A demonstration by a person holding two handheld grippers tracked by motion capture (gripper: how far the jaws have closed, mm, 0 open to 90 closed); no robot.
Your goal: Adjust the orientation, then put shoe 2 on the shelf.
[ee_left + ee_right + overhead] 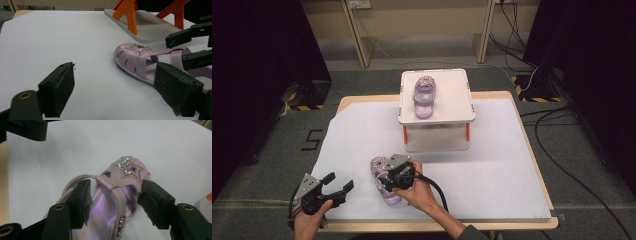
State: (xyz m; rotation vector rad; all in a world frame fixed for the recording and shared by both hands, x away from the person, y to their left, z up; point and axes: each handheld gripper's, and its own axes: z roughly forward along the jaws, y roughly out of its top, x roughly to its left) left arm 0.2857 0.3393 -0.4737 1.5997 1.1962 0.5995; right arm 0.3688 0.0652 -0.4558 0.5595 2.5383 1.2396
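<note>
A pink sandal [377,166] with a glittery star on its toe [128,170] lies on the white sheet near the table's front. My right gripper [384,180] is down over it. In the right gripper view its pads sit against both sides of the sandal's middle, so the right gripper [112,200] is shut on the sandal. The matching sandal [424,95] rests on top of a white stand [452,95] at the back. My left gripper [341,181] hovers open at the front left and faces the sandal [135,55], with nothing inside the left gripper [115,87].
The stand has orange legs [127,12] and a grey lower shelf [150,27]. A white sheet [492,165] covers most of the table. Cables trail on the floor at the right [562,165].
</note>
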